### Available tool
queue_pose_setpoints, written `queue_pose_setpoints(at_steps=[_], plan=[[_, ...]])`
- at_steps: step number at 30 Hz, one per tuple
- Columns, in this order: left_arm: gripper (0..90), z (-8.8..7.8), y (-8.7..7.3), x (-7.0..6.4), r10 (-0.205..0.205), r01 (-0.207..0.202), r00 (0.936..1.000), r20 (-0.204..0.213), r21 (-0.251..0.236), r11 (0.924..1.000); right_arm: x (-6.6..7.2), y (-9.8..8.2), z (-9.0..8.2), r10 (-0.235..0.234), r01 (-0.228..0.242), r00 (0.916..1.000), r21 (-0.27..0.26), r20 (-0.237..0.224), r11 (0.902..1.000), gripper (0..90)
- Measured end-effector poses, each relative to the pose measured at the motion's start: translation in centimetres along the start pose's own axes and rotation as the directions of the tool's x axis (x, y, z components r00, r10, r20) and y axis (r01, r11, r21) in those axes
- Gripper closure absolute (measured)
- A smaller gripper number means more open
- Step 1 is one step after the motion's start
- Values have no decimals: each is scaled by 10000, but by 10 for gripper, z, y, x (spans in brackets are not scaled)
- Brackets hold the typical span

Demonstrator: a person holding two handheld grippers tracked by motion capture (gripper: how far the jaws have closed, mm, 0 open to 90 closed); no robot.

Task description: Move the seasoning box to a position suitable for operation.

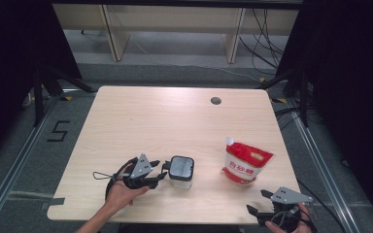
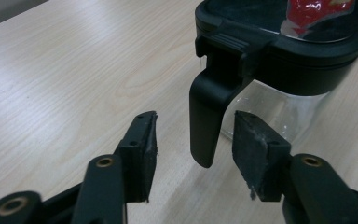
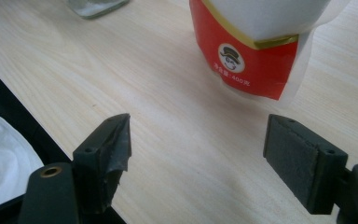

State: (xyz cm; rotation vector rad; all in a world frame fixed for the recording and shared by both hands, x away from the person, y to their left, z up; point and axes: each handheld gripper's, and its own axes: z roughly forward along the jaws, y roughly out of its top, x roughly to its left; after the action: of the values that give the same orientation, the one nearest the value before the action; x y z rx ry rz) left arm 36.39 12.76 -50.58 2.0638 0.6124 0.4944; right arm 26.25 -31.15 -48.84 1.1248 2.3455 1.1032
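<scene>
On the left of the wooden table (image 1: 175,116), the left gripper (image 2: 195,135) has its jaws half spread around the black latch handle (image 2: 207,121) of the clear lidded container (image 1: 181,171), pads not touching it. Further right stands a red-and-white pouch (image 1: 245,161). Near the front right edge, the right gripper (image 3: 198,149) gapes wide, grasping nothing.

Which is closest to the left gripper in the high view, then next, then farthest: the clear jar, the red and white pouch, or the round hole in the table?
From the left gripper:
1. Clear jar with black lid, right beside its jaws.
2. Red and white pouch, farther right.
3. Round hole, near the table's far edge.
</scene>
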Motion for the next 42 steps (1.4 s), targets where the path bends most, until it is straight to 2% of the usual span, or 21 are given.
queue_pose_setpoints(at_steps=[3, 4, 8, 9, 10, 13, 14, 15, 17, 18, 19, 25, 28, 30, 33, 34, 36, 37, 40, 41, 42], plan=[[598, 3, 0, 0, 119, -119, 9999, 29, 1, 9999, 0, 0, 0, -168, 168, 9998, -86, 66, 9998, 248], [620, 3, 1, 0, 314, -315, 9995, 56, 30, 9995, 0, 0, 0, -201, 201, 9998, -46, 46, 9998, 248], [690, 1, 1, -1, 514, -512, 9986, 120, -154, 9986, 2, 0, 0, 45, -45, 10000, 82, 49, 10000, 252], [732, 0, 2, -2, 650, -648, 9978, 143, -159, 9978, -1, 0, 1, -215, 215, 9998, 48, 13, 9998, 251], [745, 0, 2, -2, 745, -743, 9972, 110, -148, 9971, 0, 0, 1, -161, 161, 9999, 73, 47, 9998, 252], [753, -1, 1, -1, 575, -567, 9980, 248, -295, 9980, 1, 1, 1, -211, 211, 9998, 34, 45, 9998, 254], [755, -1, 0, -1, 408, -398, 9988, 260, -350, 9986, 2, 0, 0, 80, -80, 10000, 133, -22, 9999, 254], [756, -1, 0, -1, 389, -378, 9988, 282, -371, 9986, 0, 0, 1, -207, 207, 9998, 63, 33, 9998, 254], [756, -1, 1, -1, 579, -567, 9978, 320, -372, 9977, 1, 0, 1, -136, 135, 9999, 32, 26, 9999, 255], [756, -1, 1, -3, 603, -583, 9971, 457, -435, 9973, 0, 1, 2, -371, 371, 9993, -18, -10, 9993, 255], [756, -1, 1, -4, 482, -459, 9973, 557, -421, 9981, 2, 1, 1, -108, 107, 9999, 23, 21, 9999, 255], [759, -2, 3, -15, 513, -484, 9955, 801, -373, 9981, 1, 1, 1, -272, 272, 9996, -41, 32, 9996, 256], [758, -3, 5, -25, 269, -235, 9949, 974, -359, 9991, 3, 1, 1, -161, 161, 9999, -2, 15, 9999, 258], [756, -5, 5, -27, 426, -399, 9943, 977, -296, 9988, 1, 2, 1, -299, 299, 9996, -56, -2, 9995, 259], [752, -5, 5, -31, 281, -250, 9929, 1156, -282, 9993, 2, 1, 1, -235, 235, 9997, -4, 6, 9997, 259], [750, -6, 5, -33, 305, -276, 9932, 1122, -277, 9992, 2, 1, 2, -391, 391, 9992, -39, -15, 9992, 259], [747, -8, 4, -36, 354, -325, 9926, 1162, -269, 9991, 5, 2, 2, -46, 46, 10000, 22, -89, 10000, 259], [745, -10, 4, -36, 449, -439, 9924, 1144, -112, 9990, 2, 2, 2, -388, 388, 9992, -1, -28, 9992, 259], [740, -11, 3, -37, 412, -404, 9904, 1316, -90, 9991, 3, 2, 3, -428, 428, 9991, 6, -52, 9991, 259], [740, -12, 3, -37, 419, -413, 9909, 1276, -71, 9991, 4, 2, 3, -237, 237, 9997, 57, -58, 9997, 259], [739, -12, 3, -37, 419, -413, 9909, 1276, -71, 9991, 3, 2, 3, -414, 414, 9991, 17, -89, 9991, 259]])
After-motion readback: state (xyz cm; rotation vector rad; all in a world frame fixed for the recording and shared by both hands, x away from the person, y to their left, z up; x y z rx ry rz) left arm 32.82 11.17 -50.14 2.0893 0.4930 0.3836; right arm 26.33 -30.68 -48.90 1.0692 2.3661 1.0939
